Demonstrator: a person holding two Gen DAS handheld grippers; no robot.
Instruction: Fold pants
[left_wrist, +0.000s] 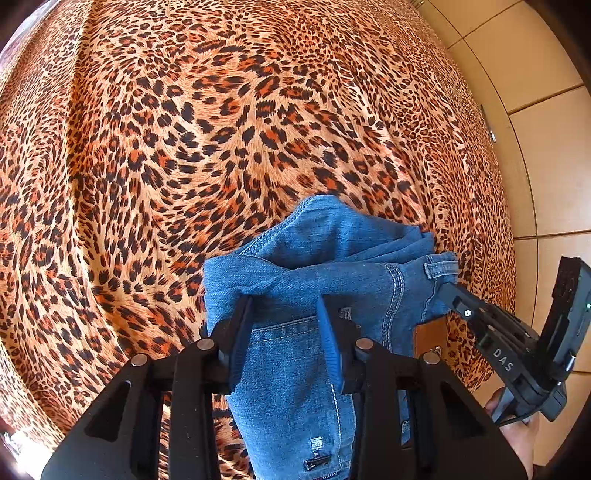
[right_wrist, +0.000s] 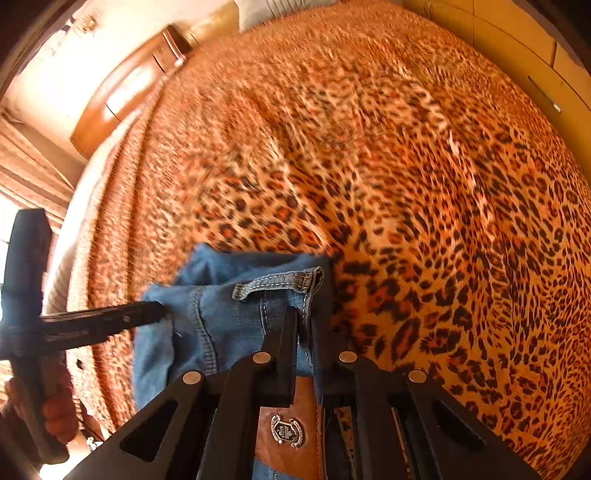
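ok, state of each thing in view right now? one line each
jeans: bunched, lifted off the bedspread, held by both grippers
left gripper: closed on a fold of denim
right gripper: shut on the waistband, by the belt loop
leather patch: hanging below the right gripper
leopard bedspread: spread flat, lightly rippled

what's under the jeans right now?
The leopard-print bedspread shows all around the jeans, bunched and held by the left gripper and right gripper. Whatever lies directly beneath the denim is covered.
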